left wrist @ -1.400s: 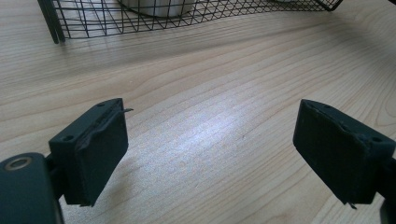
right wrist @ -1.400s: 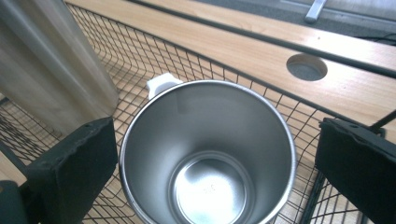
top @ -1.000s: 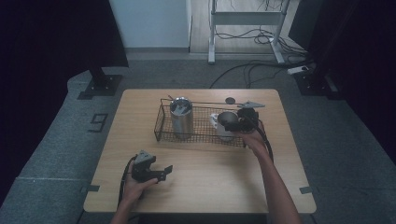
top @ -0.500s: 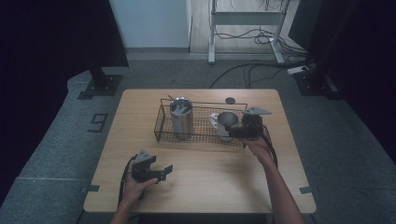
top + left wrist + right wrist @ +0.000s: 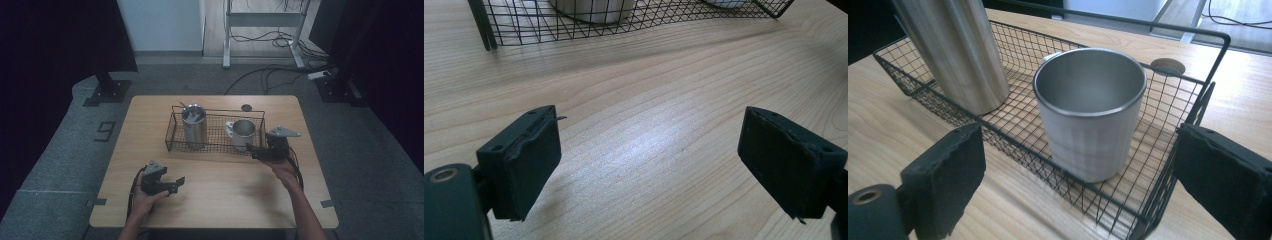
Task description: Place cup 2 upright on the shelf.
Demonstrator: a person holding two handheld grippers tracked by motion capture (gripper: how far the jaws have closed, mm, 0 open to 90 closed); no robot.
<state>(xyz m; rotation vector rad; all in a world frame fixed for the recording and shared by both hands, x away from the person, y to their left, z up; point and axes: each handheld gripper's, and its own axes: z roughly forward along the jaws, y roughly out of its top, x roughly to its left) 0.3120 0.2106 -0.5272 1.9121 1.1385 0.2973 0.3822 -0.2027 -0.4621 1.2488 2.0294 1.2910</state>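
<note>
Wooden table (image 5: 225,185), wire basket (image 5: 175,134) holding steel mug (image 5: 1090,110) and tall canister (image 5: 194,125); my right gripper (image 5: 256,150) and left gripper (image 5: 176,184) both released, empty.

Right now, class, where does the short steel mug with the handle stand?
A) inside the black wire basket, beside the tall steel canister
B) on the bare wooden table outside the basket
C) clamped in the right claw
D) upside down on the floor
A: the short steel mug with a handle stands upright inside the black wire basket, next to the tall steel canister, while the right claw is open in front of it.
</note>
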